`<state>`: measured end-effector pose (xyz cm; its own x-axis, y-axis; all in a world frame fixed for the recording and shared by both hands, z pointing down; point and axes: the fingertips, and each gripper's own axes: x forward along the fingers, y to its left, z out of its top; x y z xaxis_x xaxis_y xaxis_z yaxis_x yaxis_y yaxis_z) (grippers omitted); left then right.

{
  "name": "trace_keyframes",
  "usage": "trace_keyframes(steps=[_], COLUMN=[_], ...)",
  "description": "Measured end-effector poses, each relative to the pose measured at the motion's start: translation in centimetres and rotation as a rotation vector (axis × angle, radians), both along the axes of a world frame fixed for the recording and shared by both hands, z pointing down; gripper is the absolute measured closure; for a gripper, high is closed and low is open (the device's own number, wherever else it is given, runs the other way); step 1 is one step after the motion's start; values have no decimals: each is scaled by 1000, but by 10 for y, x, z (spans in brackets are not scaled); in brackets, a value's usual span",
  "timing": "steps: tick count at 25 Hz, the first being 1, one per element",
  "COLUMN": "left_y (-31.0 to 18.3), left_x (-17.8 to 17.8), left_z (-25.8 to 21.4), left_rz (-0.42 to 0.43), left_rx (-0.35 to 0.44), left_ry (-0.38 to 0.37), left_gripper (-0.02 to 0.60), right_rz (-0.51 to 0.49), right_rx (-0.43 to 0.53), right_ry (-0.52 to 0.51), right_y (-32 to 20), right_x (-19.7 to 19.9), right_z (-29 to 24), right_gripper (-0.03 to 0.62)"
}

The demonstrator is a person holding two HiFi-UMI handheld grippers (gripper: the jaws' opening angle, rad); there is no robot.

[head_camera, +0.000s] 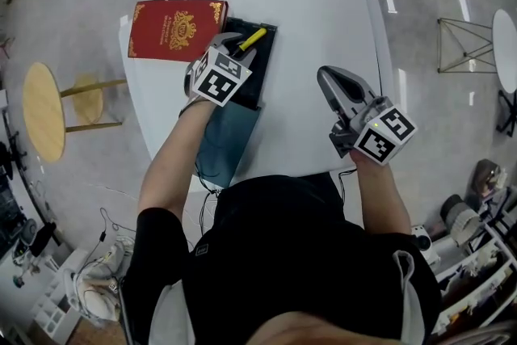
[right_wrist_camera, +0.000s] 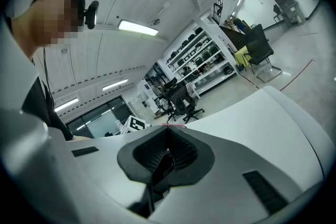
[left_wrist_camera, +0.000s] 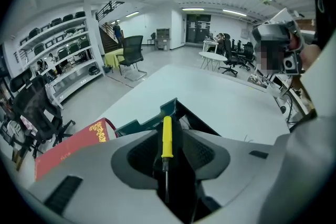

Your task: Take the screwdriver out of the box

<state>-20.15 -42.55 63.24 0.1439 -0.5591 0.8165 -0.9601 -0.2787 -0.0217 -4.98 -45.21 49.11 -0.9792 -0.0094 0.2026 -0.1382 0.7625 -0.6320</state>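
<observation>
A screwdriver with a yellow handle [head_camera: 251, 39] lies in a dark box [head_camera: 260, 81] on the white table [head_camera: 323, 20]. The box's red lid [head_camera: 178, 29], with gold ornament, lies flat to its left. My left gripper [head_camera: 238, 46] points down into the box. In the left gripper view its jaws stand wide on either side of the screwdriver [left_wrist_camera: 166, 138], apart from the handle, and the box's teal wall [left_wrist_camera: 169, 109] rises just beyond. My right gripper [head_camera: 325, 77] hovers over bare table to the right. Its fingertips [right_wrist_camera: 168, 128] meet with nothing between them.
A teal panel [head_camera: 226, 143] runs from the box to the table's near edge, with a thin cable hanging below it. A round wooden stool [head_camera: 44, 111] stands on the floor at the left. Office chairs and shelving fill the room beyond.
</observation>
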Motion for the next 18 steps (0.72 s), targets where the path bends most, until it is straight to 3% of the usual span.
trace_keyframes(steps=[8, 14, 18], left_y=[-4, -3, 0], left_x=[10, 27, 16], left_z=[24, 40, 44], left_rz=[55, 102, 88], left_rx=[-100, -232, -266], left_ry=[-93, -198, -199], left_gripper=[451, 451, 451], right_rz=[23, 26, 29], right_rx=[-24, -32, -34], right_ry=[1, -22, -27], right_y=[-8, -12, -11], right_x=[18, 37, 32], right_z=[8, 4, 5], right_gripper=[565, 565, 565])
